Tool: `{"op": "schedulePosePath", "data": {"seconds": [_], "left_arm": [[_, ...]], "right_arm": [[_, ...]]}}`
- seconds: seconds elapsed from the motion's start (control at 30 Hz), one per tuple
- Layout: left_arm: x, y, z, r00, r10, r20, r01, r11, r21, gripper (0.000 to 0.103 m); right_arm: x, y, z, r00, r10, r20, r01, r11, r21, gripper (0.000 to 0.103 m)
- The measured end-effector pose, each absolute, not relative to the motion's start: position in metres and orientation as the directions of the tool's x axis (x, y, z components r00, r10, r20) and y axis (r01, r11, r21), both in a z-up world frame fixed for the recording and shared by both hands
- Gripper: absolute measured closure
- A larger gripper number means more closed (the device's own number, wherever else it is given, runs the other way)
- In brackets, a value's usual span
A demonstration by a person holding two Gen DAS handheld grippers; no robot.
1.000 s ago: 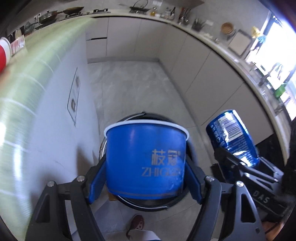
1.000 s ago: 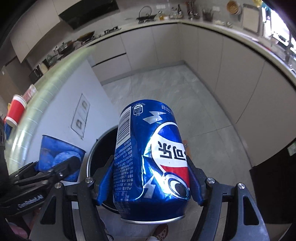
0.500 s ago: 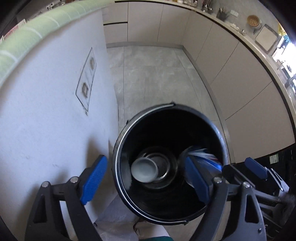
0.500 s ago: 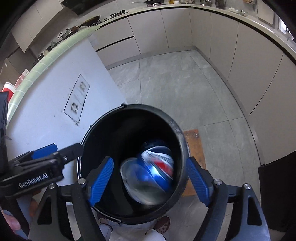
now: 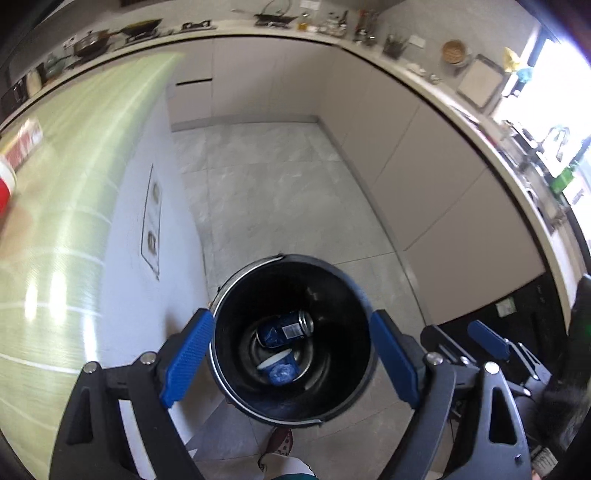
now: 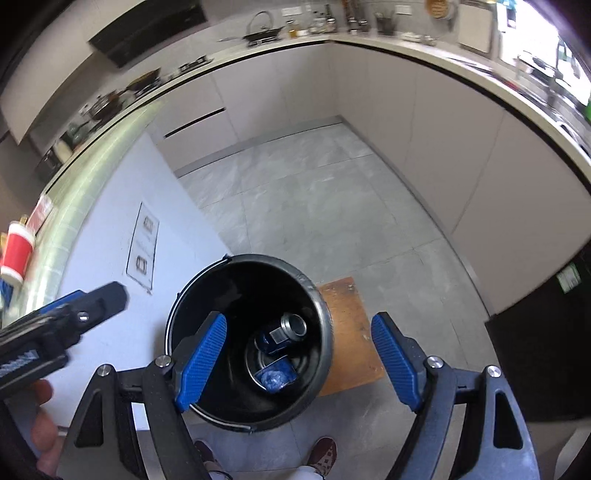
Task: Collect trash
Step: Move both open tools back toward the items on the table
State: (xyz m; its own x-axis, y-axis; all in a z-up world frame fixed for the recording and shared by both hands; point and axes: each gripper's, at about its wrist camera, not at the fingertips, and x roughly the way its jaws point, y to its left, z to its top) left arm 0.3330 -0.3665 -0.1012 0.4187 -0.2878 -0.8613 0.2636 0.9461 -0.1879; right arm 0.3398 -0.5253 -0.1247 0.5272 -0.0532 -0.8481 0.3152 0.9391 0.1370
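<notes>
Left gripper (image 5: pixel 291 360) wide, nothing held. Right gripper (image 6: pixel 299 358) wide, nothing held. Both hang over black bin (image 5: pixel 354 295) for dropping trash. Blue can (image 5: pixel 286 328) and blue cup (image 5: pixel 280 369) lie at bottom, below grippers. Red cup (image 6: pixel 16 253) waits on desk (image 5: pixel 55 206), far left.

Pretty clearly a home kitchen we're looking at here. A long pale worktop (image 6: pixel 424 55) is curving round the far and right sides, sitting over plain handleless cabinets (image 6: pixel 388 122). A wok (image 5: pixel 142 26) and pots are sitting on a hob (image 5: pixel 110 40) far left, under a dark hood (image 6: pixel 147 33). Utensil holders and bottles (image 5: pixel 332 22) are lining the back wall. Grey stone tiles (image 5: pixel 277 192) are covering the floor.
</notes>
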Motion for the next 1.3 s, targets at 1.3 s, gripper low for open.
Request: {"op": "schedulePosePath", "data": {"seconds": [1.3], "left_arm": [[0.344,0.055,-0.044,0.583,-0.107,-0.805,0.026,0.993,-0.114,0.016]], "right_arm": [[0.372,-0.128,-0.005,0.675,0.008,-0.737,0.128,0.983,0.128,0.02]]}}
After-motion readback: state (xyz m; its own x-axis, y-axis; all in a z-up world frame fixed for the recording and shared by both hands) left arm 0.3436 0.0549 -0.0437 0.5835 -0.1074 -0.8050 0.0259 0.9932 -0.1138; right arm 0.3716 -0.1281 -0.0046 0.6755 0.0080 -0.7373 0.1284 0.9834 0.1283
